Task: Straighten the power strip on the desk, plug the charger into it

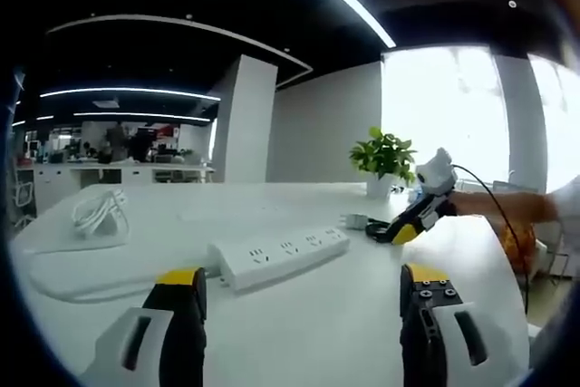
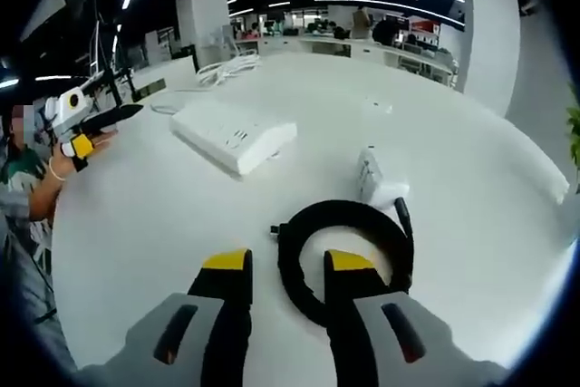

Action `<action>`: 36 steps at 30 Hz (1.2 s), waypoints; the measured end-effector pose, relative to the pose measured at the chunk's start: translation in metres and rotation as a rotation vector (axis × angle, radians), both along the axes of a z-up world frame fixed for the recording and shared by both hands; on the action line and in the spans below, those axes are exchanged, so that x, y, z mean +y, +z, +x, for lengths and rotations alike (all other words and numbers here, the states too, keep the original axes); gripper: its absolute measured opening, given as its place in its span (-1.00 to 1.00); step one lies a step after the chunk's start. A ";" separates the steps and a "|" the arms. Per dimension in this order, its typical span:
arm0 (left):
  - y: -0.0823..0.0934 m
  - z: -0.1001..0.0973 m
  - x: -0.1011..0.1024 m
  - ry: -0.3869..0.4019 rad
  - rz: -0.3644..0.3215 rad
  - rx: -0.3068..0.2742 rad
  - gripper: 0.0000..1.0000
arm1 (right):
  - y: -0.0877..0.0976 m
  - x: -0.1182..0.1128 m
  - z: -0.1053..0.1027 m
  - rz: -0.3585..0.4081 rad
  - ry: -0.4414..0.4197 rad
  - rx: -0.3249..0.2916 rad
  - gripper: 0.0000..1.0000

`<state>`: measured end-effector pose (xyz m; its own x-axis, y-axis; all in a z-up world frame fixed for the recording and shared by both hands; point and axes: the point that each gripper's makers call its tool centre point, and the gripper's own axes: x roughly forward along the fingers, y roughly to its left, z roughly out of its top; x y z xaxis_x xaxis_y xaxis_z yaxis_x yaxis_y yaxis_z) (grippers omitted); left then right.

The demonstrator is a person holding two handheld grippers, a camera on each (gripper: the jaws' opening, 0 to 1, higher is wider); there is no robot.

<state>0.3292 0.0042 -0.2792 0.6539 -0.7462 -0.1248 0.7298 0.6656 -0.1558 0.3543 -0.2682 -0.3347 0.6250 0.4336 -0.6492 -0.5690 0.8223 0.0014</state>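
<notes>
A white power strip lies at an angle on the white desk, just beyond my left gripper, which is open and holds nothing. In the right gripper view the strip lies further back on the left. My right gripper is open over a coiled black cable, the coil's left side running between its jaws. The white charger lies at the far end of that coil. My right gripper reaches in beside the black cable. My left gripper hovers at the desk's left edge.
A coiled white cable rests at the far left of the desk, also seen at the back. A potted plant stands at the far edge. A person's arm holds the right gripper. Office desks fill the background.
</notes>
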 end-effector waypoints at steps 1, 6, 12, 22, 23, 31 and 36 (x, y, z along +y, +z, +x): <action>0.000 0.000 0.000 0.000 0.000 0.000 0.79 | 0.000 0.000 0.000 -0.001 0.004 0.005 -0.42; 0.008 -0.001 -0.001 -0.011 -0.040 -0.010 0.79 | -0.001 -0.002 0.001 -0.020 0.009 0.006 -0.53; 0.009 0.001 0.001 -0.002 -0.021 -0.021 0.78 | -0.001 -0.005 0.003 -0.050 0.019 0.014 -0.69; 0.011 0.001 0.003 0.002 -0.025 -0.022 0.75 | 0.000 -0.001 0.002 -0.091 0.063 0.021 -0.83; 0.011 0.001 0.003 0.003 -0.025 -0.022 0.75 | 0.000 0.000 0.001 -0.093 0.068 0.023 -0.83; 0.009 -0.001 0.005 0.004 -0.014 -0.020 0.71 | 0.007 0.009 -0.002 -0.073 0.081 -0.002 -0.87; 0.010 -0.002 0.005 0.008 -0.008 -0.024 0.70 | 0.024 0.017 -0.002 0.079 0.049 -0.027 -0.88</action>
